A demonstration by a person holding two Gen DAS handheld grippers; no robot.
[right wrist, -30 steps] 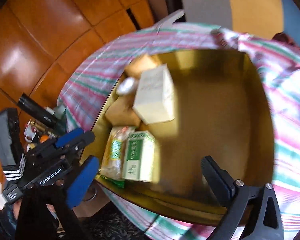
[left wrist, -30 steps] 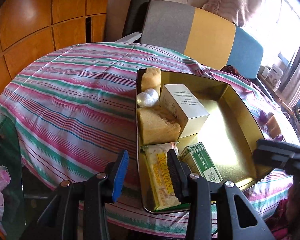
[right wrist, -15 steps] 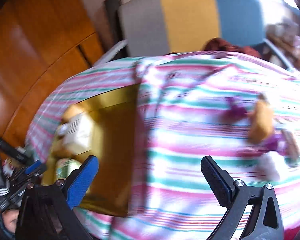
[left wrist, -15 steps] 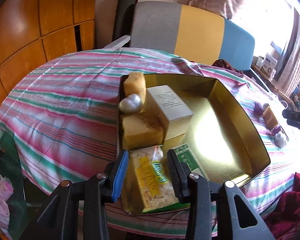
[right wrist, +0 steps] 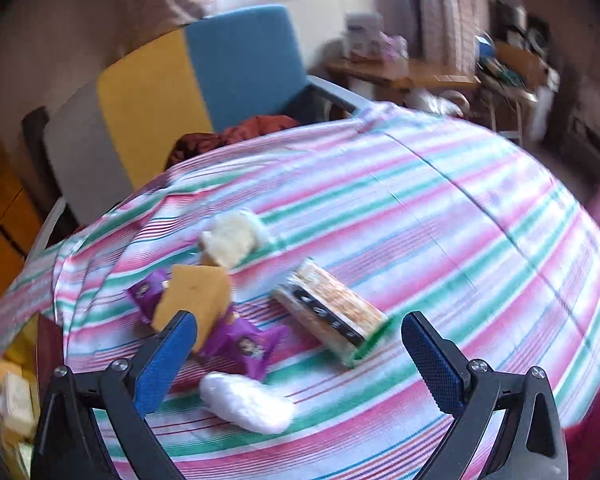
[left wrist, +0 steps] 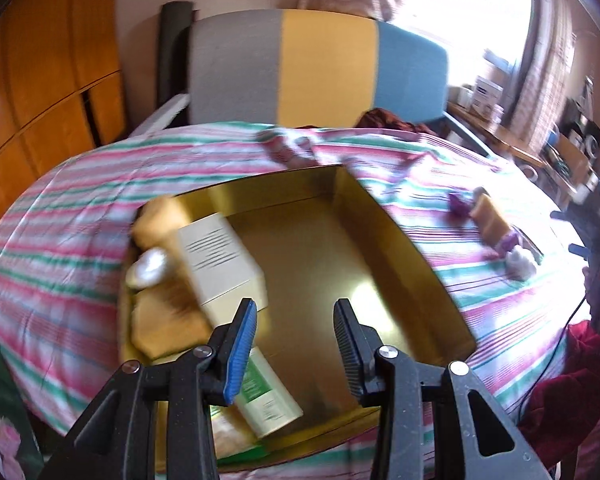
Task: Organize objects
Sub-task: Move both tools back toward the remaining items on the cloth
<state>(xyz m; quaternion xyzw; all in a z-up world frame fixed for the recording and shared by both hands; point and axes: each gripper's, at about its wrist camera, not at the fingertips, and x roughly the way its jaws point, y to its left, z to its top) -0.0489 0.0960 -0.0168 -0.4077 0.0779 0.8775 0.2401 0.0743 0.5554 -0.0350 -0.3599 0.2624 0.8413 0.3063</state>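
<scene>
- The left gripper (left wrist: 294,334) is hovering over the gold tin (left wrist: 400,236), jaws apart and gripping nothing; a cream box (left wrist: 220,260) and a green-and-white box (left wrist: 266,394) are lying inside.
- The right gripper (right wrist: 298,354) is hanging wide open above the striped tablecloth (right wrist: 440,216), facing a snack bar packet (right wrist: 332,312), a white pouch (right wrist: 246,402) and purple wrappers (right wrist: 244,344).

We hold the left gripper (left wrist: 294,336) with its jaws apart and nothing between them, over the near edge of the gold tin (left wrist: 400,240). Along the tin's left wall sit a cream box (left wrist: 220,256), tan blocks (left wrist: 168,320) and a green-and-white carton (left wrist: 266,394). Loose snacks (left wrist: 490,222) lie near the striped tablecloth's (left wrist: 60,232) right edge.
</scene>
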